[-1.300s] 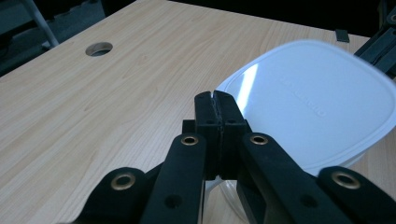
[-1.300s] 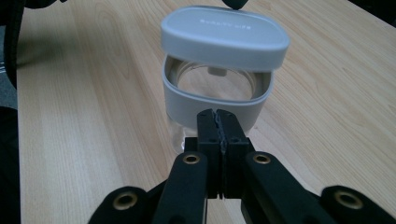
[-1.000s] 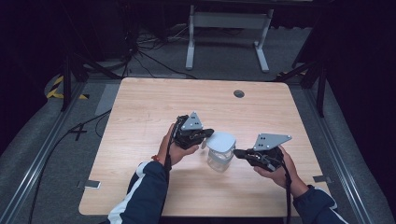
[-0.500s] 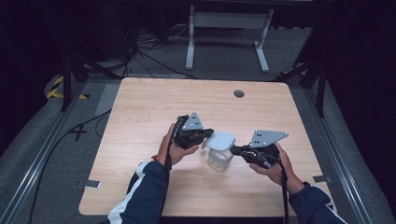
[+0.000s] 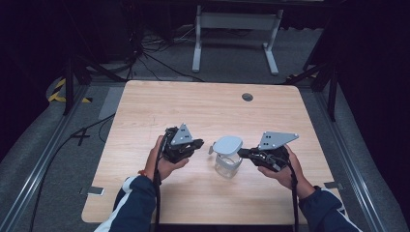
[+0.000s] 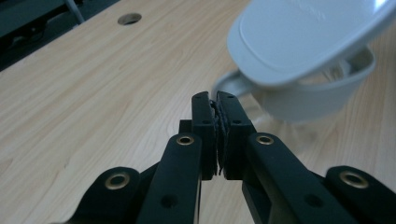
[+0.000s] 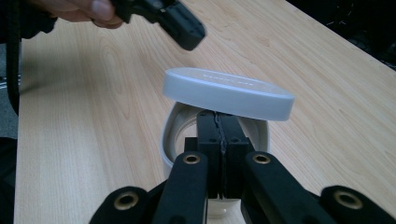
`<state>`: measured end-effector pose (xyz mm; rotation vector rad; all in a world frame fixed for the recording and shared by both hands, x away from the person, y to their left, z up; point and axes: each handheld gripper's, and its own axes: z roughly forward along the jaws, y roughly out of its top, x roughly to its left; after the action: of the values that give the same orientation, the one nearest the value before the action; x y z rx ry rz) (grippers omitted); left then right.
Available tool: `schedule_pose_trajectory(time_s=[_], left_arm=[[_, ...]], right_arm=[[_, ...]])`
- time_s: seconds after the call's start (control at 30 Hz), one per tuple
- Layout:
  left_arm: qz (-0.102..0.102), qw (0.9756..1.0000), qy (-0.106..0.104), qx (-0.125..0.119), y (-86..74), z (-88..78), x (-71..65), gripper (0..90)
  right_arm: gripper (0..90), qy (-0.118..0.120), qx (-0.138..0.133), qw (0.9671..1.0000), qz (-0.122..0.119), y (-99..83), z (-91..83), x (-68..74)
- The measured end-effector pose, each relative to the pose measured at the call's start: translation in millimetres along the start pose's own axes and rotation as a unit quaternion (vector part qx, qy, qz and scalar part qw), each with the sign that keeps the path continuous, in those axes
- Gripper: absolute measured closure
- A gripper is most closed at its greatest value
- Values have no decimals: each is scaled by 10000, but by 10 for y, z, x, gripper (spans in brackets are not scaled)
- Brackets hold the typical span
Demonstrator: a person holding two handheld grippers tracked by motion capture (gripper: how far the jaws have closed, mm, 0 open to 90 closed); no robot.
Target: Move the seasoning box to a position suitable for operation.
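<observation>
A clear container [image 5: 226, 165] with a grey lid [image 5: 227, 144] stands on the wooden table [image 5: 145, 111]. The lid [image 7: 229, 93] sits tilted above the white rim [image 7: 169, 135]. My right gripper [image 5: 240, 152] is shut, its tips [image 7: 217, 114] up against the rim just under the lid; whether they pinch anything I cannot tell. My left gripper [image 5: 199, 143] is shut with nothing between its jaws, a short way left of the container. In the left gripper view its tips [image 6: 214, 95] lie just short of a grey side flap [image 6: 229, 84], with the lid [image 6: 303, 37] above.
A round cable hole [image 5: 247, 97] lies near the table's far edge. A metal stand [image 5: 234, 34] and cables are on the floor beyond. Bare tabletop lies all around the container.
My left gripper has drawn away to the left, leaving a gap to the container. The right gripper and the container have stayed in place.
</observation>
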<state>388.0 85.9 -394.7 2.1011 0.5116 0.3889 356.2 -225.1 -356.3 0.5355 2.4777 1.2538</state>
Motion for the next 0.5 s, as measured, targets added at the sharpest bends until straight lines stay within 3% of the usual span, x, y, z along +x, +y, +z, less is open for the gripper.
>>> schedule_pose_trajectory(time_s=[0.07, 0.27, 0.43, 0.5], left_arm=[[-37, 10000, 1, 41, -37, -20, -13, 860], [-125, 9988, 158, 444, -389, -187, -25, 854], [-243, 9975, 295, 587, -617, -322, -17, 848], [-195, 9970, 308, 689, -703, -364, -9, 833]], right_arm=[[894, 5, -14, 10000, 5, 9, 1, -1], [895, 13, 13, 10000, -31, 44, 31, -11], [894, 14, 9, 10000, -47, 80, 53, -26], [894, 35, 14, 10000, -60, 94, 72, -30]])
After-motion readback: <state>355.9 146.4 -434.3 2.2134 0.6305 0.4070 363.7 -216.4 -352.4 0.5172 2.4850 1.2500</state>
